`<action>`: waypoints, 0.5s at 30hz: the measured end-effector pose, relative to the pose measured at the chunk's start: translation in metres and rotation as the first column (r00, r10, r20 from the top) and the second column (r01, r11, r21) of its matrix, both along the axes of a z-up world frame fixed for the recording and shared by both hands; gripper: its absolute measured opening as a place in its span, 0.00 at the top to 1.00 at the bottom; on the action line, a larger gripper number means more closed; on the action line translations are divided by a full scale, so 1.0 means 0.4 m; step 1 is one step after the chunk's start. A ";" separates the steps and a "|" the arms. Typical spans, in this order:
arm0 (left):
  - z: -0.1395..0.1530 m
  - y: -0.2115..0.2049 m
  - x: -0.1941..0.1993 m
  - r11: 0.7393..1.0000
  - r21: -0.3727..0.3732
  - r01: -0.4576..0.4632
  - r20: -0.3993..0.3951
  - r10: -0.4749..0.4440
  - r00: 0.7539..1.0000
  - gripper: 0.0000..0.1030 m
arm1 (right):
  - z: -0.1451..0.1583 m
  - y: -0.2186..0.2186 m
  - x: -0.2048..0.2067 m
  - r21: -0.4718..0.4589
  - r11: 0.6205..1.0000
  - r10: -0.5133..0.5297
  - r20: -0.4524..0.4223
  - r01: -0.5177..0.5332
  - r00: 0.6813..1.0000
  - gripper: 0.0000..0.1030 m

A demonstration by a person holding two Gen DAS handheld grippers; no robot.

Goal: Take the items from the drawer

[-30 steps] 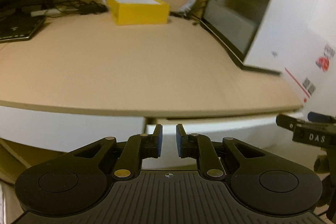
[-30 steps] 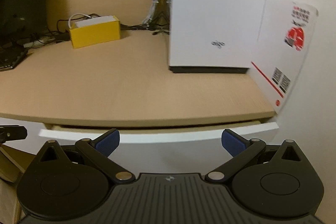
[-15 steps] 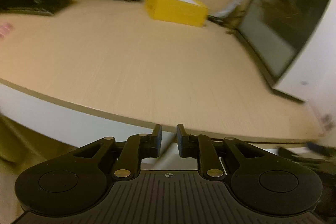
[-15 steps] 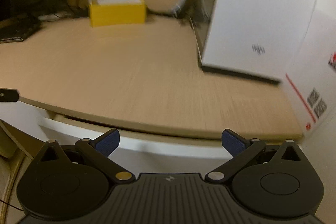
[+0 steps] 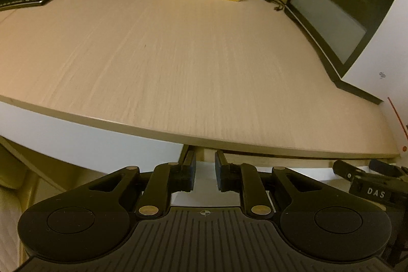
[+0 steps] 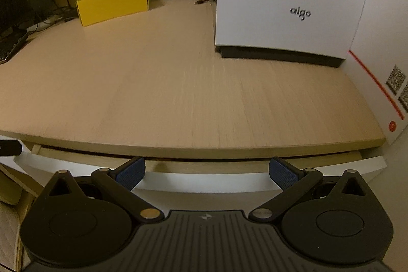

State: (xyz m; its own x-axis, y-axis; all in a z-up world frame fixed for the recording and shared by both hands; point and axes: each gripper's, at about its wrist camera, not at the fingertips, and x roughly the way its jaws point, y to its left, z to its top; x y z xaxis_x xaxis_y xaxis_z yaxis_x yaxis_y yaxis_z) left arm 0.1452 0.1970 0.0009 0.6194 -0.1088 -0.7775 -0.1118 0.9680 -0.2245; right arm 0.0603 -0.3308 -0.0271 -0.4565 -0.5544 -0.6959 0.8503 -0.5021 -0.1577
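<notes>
step in hand: approach to the drawer (image 6: 204, 180), which sits under the front edge of the worktop (image 6: 178, 93) and is pulled out only slightly; contents not visible. left hand-held gripper (image 5: 205, 173) is nearly closed w/ a narrow gap, nothing between pads, just above the drawer's left end. right hand-held gripper (image 6: 207, 173) is spread wide, empty, over the drawer front. next move, as judged: grip the front edge & pull it further out.
</notes>
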 end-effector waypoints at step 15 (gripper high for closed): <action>-0.010 -0.037 0.033 0.994 0.088 0.061 -0.052 -0.056 0.997 0.83 | 0.003 -0.017 -0.030 0.032 0.998 -0.056 0.038 0.055 0.998 0.00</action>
State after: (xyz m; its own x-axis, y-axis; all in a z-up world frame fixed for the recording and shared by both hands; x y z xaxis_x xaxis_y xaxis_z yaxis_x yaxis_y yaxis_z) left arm 0.1583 0.1822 -0.0031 0.5745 -0.0727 -0.8152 -0.0631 0.9891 -0.1327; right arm 0.0483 -0.3377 -0.0261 -0.4581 -0.5065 -0.7305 0.8270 -0.5441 -0.1414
